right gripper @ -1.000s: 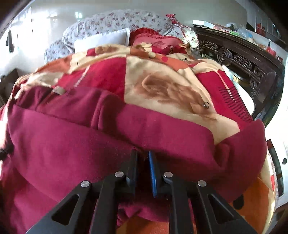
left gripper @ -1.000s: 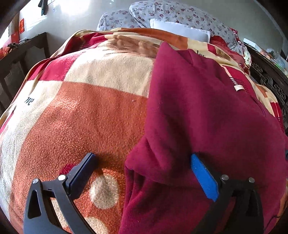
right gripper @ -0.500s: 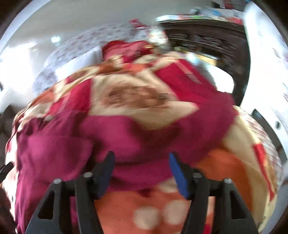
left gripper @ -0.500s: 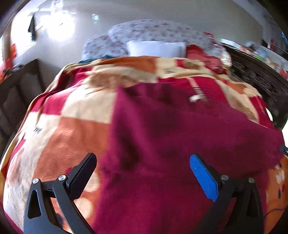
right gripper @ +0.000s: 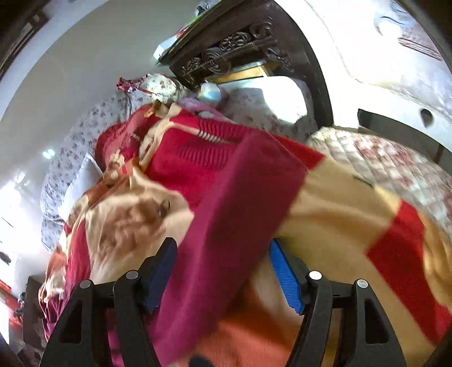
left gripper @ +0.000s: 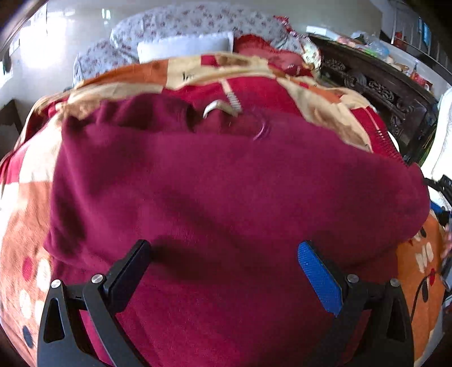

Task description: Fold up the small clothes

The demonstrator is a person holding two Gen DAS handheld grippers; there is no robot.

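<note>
While both tools gape released, the maroon garment (left gripper: 226, 197) lies between their fingers.

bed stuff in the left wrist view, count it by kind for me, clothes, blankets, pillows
Maroon garment: 1
Patterned blanket under it: 1
White pillow: 1
Floral bedding pieces at the head end, piled and blurred, about: 2
Total: 5, give or take in the floral pile

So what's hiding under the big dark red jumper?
The dark red jumper lies on a patchwork blanket that shows all around it. Whatever lies beneath its middle is covered, so I cannot tell.
</note>
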